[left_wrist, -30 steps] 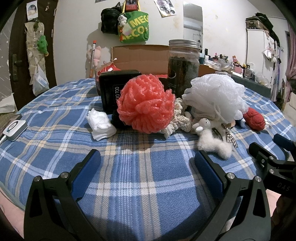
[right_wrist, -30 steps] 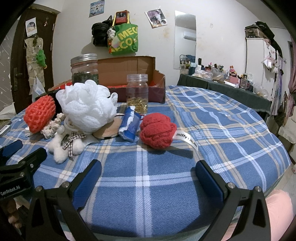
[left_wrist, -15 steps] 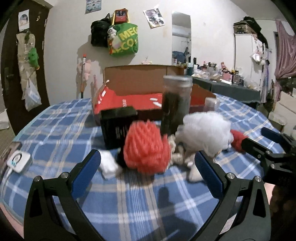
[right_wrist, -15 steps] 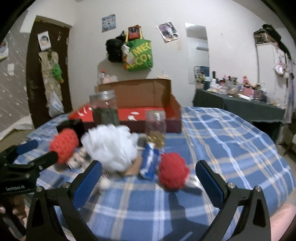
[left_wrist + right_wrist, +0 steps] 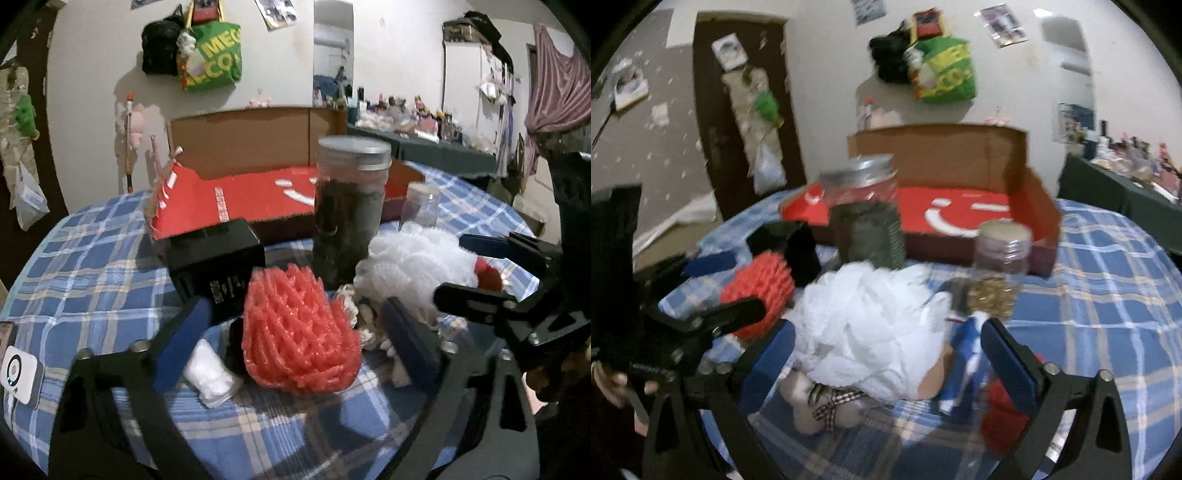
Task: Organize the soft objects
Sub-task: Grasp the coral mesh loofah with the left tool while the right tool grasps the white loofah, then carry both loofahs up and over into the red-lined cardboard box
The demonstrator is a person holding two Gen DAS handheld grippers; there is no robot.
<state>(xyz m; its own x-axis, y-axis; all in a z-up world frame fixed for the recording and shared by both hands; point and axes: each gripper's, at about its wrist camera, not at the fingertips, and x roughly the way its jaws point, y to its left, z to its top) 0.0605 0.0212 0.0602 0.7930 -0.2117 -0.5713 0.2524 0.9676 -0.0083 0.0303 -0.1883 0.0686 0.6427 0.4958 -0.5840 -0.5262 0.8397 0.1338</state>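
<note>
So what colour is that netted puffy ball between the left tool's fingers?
Coral red mesh puff, clearest in the left wrist view.

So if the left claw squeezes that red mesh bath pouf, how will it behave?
The red mesh bath pouf looks like open, airy netting, so it is probably very light and will squash between the left claw fingers. Its bunched folds should snag rather than slip, and it seems unlikely to roll.

a tall dark-filled jar (image 5: 349, 206) stands in front of the open cardboard box (image 5: 236, 192) on the plaid cloth (image 5: 96, 266) — a black box (image 5: 214, 258) just beside it, a green bag (image 5: 212, 55) on the wall.
</note>
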